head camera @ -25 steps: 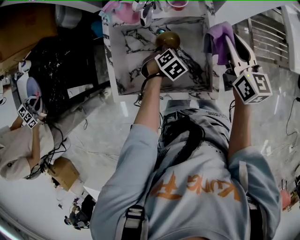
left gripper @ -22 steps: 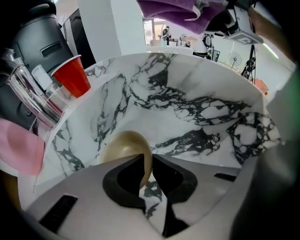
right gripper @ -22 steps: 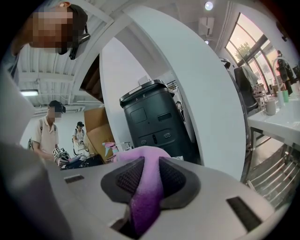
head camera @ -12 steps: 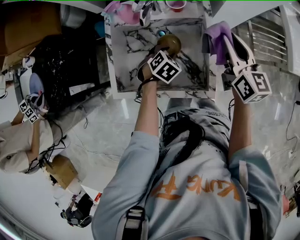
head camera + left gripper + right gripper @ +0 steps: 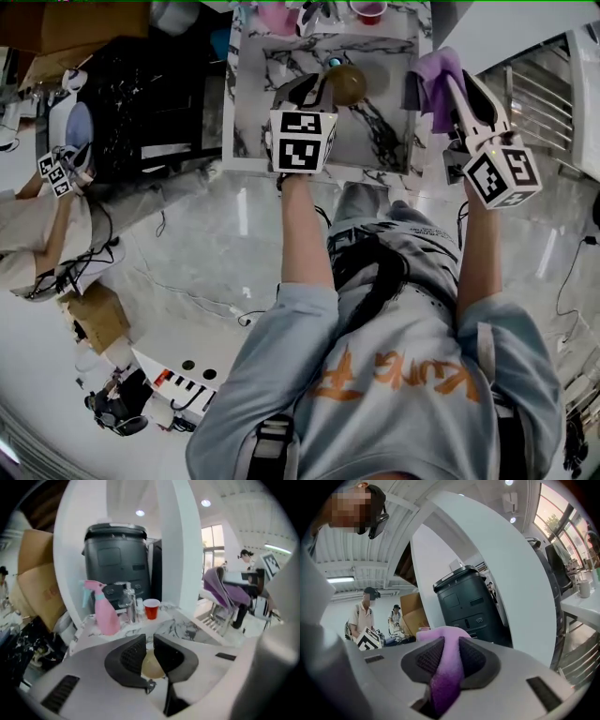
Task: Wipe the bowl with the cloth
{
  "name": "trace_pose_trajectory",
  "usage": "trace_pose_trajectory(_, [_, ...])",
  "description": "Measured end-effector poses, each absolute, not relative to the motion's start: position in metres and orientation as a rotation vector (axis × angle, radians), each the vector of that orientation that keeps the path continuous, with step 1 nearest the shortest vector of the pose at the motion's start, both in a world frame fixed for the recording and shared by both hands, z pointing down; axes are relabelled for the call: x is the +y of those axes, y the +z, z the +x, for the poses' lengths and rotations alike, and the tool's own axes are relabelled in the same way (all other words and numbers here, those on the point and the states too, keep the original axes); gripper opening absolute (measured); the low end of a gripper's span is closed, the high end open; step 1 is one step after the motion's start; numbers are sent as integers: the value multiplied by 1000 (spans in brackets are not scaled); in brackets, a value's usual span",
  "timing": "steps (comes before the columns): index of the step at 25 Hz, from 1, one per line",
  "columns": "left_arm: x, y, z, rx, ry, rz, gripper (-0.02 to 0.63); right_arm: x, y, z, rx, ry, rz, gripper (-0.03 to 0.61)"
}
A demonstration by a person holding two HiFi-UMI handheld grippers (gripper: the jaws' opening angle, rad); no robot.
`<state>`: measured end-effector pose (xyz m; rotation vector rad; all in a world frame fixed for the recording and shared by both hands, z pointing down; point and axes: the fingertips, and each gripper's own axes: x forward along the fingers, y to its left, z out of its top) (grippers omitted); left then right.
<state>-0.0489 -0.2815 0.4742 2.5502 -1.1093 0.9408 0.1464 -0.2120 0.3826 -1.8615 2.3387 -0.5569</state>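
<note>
A brownish bowl (image 5: 348, 84) stands in the marble sink (image 5: 380, 141). My left gripper (image 5: 317, 89) hangs just to its left, apart from it. In the left gripper view the bowl (image 5: 152, 665) shows through the narrow gap of the left gripper (image 5: 150, 641), beyond the tips. Those jaws are closing and press on nothing. My right gripper (image 5: 452, 82) is held up at the sink's right edge, shut on a purple cloth (image 5: 429, 80). The cloth (image 5: 446, 667) fills the gap of the right gripper (image 5: 451, 645) and drapes over the tips.
A pink spray bottle (image 5: 105, 616), a faucet (image 5: 129, 603) and a red cup (image 5: 151, 608) stand on the sink's back ledge. A dark bin (image 5: 117, 557) is behind them. A metal rack (image 5: 536, 75) lies to the right. A person (image 5: 37, 234) works at the left.
My left gripper has let go of the bowl and drawn back to the left; the bowl now stands uncovered in the sink. The right gripper still holds the cloth in the same place.
</note>
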Motion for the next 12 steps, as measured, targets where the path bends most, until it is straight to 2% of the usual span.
trace_pose_trajectory(12, [-221, 344, -103, -1417, -65, 2423, 28, -186, 336, 137, 2496, -400, -1694, 112])
